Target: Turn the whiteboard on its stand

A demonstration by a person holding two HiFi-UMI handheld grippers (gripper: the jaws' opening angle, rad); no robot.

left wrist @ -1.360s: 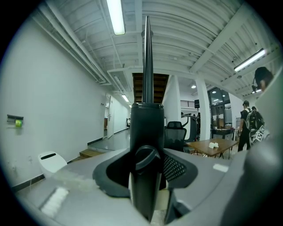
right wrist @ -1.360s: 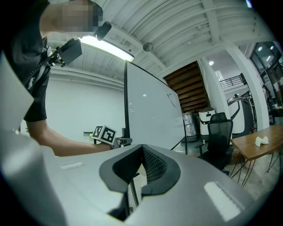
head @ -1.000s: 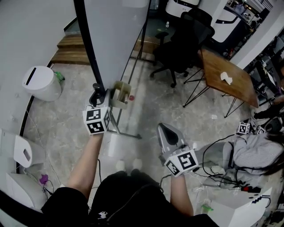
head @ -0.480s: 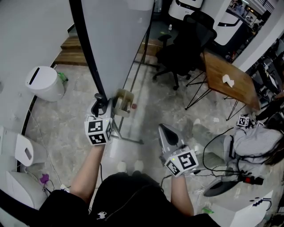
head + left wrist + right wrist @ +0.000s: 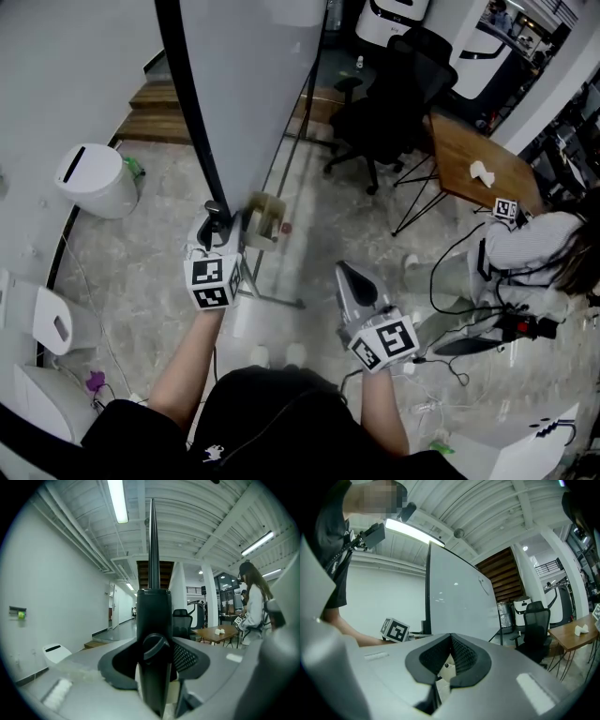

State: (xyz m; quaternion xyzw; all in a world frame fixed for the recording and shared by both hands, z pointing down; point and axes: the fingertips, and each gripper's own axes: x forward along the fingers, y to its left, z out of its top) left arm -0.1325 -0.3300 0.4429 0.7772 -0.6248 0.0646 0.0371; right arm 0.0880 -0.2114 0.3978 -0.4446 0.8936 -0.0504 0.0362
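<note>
At the head view's left, the left gripper reached forward on an extended forearm, jaws clamped on the black frame edge of the whiteboard. The board stood upright on its stand directly ahead.

Risk, as judged: the hold was on one narrow edge, so a fast swing could slip the pads off or skid the stand toward the office chair.

The right gripper hung lower, nearer the body, jaws together and holding nothing.

Left gripper view: the frame post and its knob filled the gap between the pads. If that knob was tight, forcing the board might tip the stand.

Right gripper view: pads met, empty. The board stood ahead, apart from them.
</note>
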